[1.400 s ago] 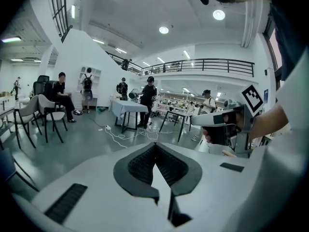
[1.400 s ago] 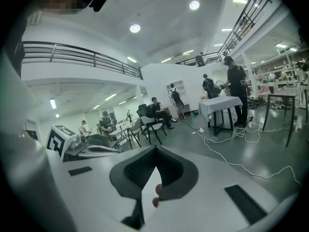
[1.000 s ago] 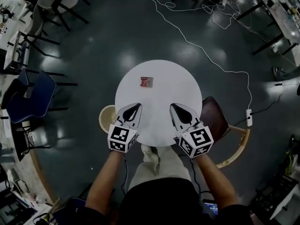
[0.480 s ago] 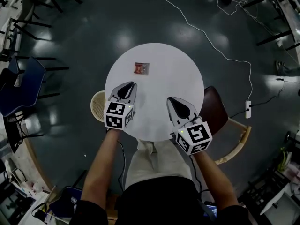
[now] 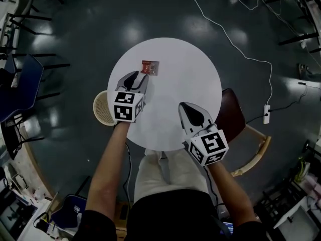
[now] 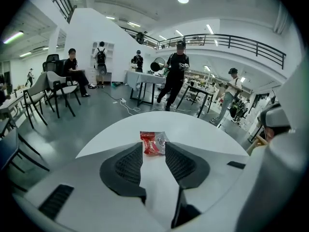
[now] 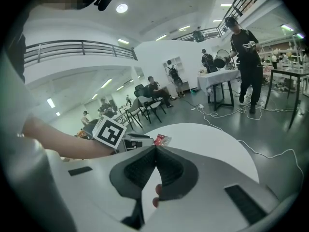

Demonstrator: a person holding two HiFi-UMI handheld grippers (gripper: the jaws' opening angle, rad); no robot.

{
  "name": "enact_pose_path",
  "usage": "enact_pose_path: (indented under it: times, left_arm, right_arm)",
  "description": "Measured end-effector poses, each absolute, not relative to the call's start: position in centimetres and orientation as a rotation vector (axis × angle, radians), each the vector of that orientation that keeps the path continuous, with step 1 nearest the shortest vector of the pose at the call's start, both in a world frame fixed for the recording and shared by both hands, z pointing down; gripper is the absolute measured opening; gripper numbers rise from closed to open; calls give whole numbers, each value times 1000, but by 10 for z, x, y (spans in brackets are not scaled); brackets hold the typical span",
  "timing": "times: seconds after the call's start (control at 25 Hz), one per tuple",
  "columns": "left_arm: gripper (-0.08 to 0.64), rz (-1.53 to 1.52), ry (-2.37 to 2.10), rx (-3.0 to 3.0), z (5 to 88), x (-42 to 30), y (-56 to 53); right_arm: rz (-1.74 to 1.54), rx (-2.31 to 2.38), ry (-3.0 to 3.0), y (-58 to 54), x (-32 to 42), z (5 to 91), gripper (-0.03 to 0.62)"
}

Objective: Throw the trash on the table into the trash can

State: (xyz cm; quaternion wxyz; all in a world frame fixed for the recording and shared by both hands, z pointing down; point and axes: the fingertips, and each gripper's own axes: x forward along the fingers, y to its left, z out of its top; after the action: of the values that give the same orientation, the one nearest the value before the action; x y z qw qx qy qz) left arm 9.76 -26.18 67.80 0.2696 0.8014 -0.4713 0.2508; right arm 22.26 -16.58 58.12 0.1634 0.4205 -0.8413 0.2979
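Over a dark glossy floor [image 5: 165, 14], in the head view, stands a round white desk [image 5: 195, 69]. Near its far left edge lies a small red and clear wrapper [image 5: 149, 67] (the only trash on the desk). The left gripper [image 5: 134, 77] reaches in over the left edge, its tips just short of the wrapper. The right gripper [image 5: 189, 108] hangs over the near right part of the desk, well apart from the wrapper. A pale woven trash can [image 5: 100, 112] stands on the floor just beside the desk's left edge.

Left gripper view: its fingers [image 6: 126, 166] stand apart and have just been opening. The wrapper lies flat on the desk just ahead of the gap between the tips, not clamped.

Right gripper view: its fingers [image 7: 140, 168] are pressed together with nothing between them. The wrapper shows beyond them, beside the left gripper's marker cube [image 7: 110, 132].
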Motion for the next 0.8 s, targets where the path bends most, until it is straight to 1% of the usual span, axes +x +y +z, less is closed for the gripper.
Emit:
enact_pose_path:
  times: [0.32,0.4,0.68,0.8]
  left_arm:
    - [147,727,-1264,2115,702,101,-276]
    - [189,746,-1264,2098,705,102,-278]
    - [181,821,-1304,2075,712,97,-283]
    - [152,861,-1317,2077,713,97,-283]
  right_arm:
    - [866,1198,-2390,-170,226,594,17]
    - [870,1194,-2388,-170,228,595,17]
    - [884,1195,-2382,-174,228,601,17]
    - [887,1189,-2384,-172,230,601,17]
